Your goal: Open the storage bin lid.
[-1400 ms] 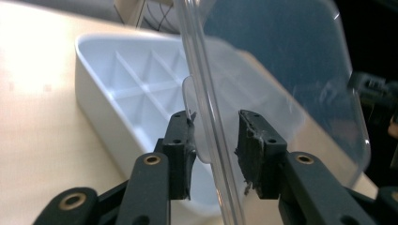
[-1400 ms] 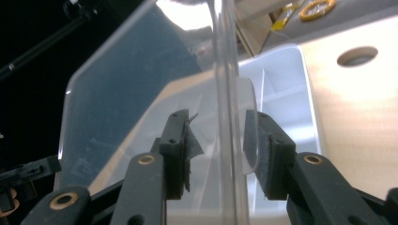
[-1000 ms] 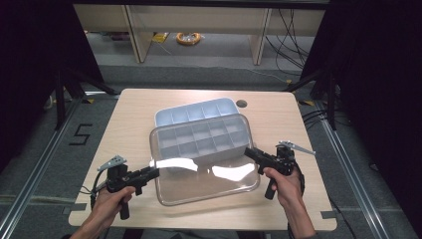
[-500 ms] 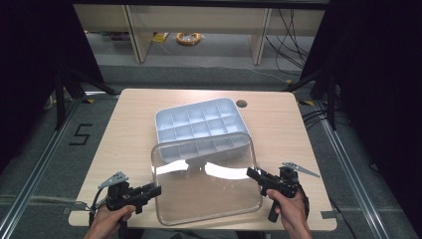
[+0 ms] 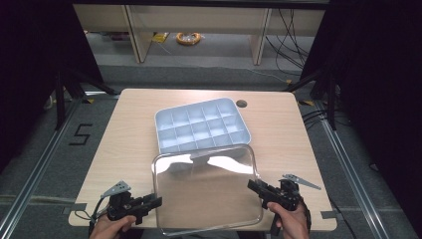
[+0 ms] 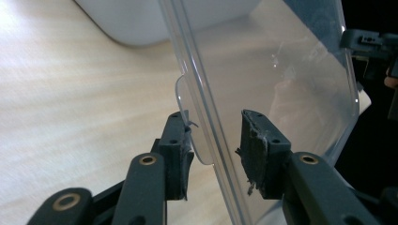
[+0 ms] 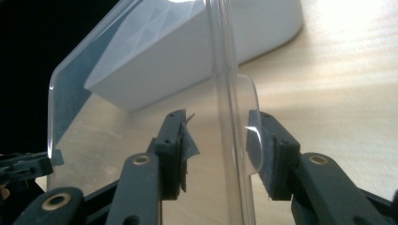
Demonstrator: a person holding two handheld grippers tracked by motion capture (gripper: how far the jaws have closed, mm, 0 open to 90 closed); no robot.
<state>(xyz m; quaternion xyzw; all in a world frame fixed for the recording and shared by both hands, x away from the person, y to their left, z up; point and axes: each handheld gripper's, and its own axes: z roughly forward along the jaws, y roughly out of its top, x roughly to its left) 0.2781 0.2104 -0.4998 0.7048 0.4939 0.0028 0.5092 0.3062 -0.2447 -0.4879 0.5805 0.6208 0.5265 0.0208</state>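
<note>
The clear lid [image 5: 206, 191] lies at the worktop's [image 5: 124, 134] near edge, just in front of the compartment tray [image 5: 201, 124]. The left gripper [image 5: 152, 203] and right gripper [image 5: 255, 185] straddle its side rims (jaws have just been opening), pads slightly apart from the plastic.
</note>
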